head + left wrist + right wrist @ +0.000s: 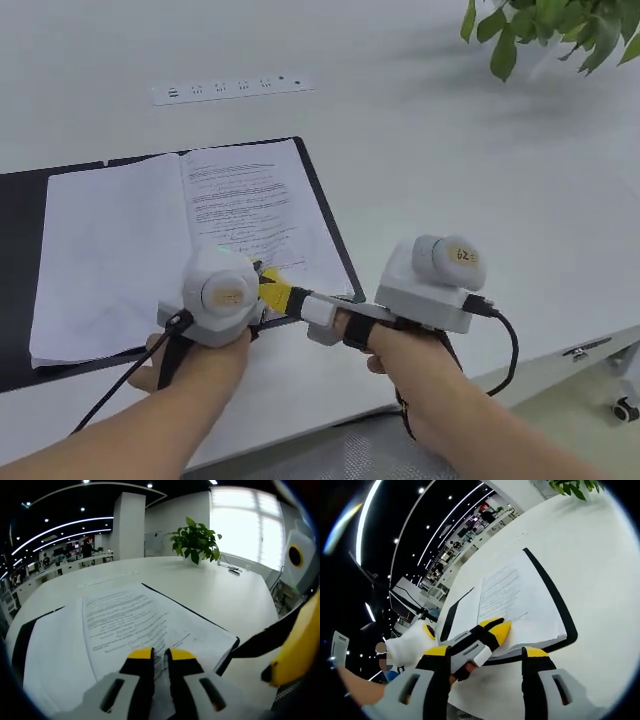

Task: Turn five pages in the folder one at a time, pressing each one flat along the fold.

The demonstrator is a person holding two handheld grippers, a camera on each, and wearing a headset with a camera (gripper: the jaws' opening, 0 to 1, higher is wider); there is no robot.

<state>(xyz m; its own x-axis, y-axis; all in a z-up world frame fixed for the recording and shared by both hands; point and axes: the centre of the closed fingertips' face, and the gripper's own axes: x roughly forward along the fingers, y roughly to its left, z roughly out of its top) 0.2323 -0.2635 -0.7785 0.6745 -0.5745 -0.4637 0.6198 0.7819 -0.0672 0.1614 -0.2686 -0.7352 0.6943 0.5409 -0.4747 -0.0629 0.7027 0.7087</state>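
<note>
The folder (22, 195) lies open along the near edge of the tabletop (450, 150), its printed right-hand page (250, 200) facing up. Your left tool (155, 654) sits at that page's near edge with its jaws almost together, just a slit between them. Whether a sheet is caught there cannot be told. Your right tool (486, 652) is spread wide and holds nothing, just beside the left one at the folder's near right corner.
</note>
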